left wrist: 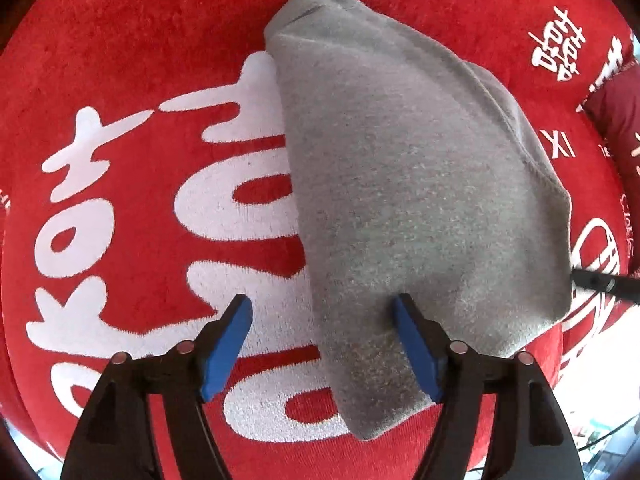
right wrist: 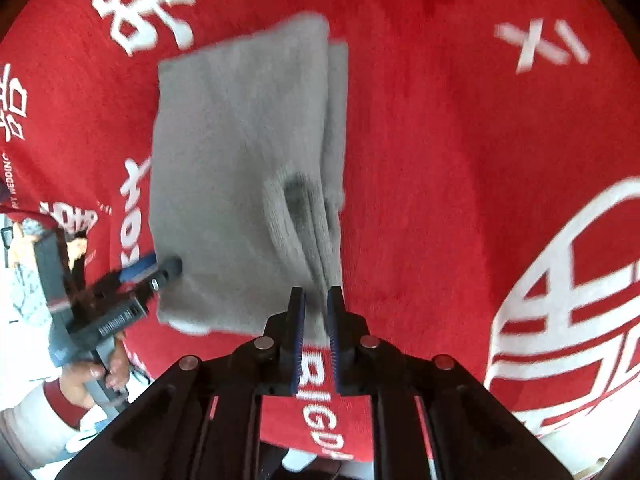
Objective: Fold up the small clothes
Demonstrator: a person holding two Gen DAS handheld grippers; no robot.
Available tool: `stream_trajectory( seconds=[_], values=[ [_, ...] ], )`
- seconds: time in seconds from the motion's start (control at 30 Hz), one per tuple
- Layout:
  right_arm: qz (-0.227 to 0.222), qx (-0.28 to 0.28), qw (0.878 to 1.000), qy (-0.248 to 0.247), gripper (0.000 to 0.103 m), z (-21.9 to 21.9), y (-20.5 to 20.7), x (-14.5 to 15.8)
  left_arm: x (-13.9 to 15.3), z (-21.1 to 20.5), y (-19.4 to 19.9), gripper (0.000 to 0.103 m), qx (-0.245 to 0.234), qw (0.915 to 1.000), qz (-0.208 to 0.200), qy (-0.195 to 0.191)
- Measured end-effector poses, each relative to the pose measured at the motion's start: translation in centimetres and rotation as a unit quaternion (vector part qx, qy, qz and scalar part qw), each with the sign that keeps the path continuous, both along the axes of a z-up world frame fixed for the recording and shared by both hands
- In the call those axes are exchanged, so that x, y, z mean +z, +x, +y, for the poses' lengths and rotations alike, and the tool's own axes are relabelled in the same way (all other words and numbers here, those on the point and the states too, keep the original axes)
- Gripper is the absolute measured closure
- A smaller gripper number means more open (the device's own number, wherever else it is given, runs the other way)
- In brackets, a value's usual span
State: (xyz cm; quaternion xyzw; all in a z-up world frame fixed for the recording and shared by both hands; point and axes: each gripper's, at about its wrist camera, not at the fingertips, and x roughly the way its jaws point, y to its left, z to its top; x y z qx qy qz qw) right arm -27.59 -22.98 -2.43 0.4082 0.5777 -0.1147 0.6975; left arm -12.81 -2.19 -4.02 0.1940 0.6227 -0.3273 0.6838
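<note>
Cloth in red with white characters (left wrist: 132, 92) covers the whole surface, and the grey garment (left wrist: 400, 168), already doubled over, lies flat on it. The left gripper (left wrist: 322, 308) stands spread at the garment's near edge, one pad on the fabric, gripping nothing. The right gripper (right wrist: 317, 300) is pressed nearly together, pinching the folded layers at the opposite edge. The fold looks midway; next likely calls for carrying that pinched edge across. Bare cloth on every side leaves ample room.
</note>
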Motion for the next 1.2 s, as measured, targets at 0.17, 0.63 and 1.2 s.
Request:
stream_trajectory(
  seconds=[0.17, 0.63, 1.2],
  values=[
    [-0.049, -0.017, 0.998, -0.043, 0.090, -1.1, 2.1, 2.6, 0.0, 0.2, 0.1, 0.029, 0.004, 1.0000, 0.004, 0.001],
    [0.007, -0.069, 0.997, -0.025, 0.069, -3.6, 1.5, -1.5, -0.5, -0.6, 0.8, 0.027, 0.017, 0.9996, 0.016, 0.016],
    [0.011, -0.071, 0.997, 0.007, 0.060, -3.1, 1.0, -2.4, -0.8, -0.8, 1.6, 0.022, 0.018, 0.9994, 0.014, 0.028]
  ],
)
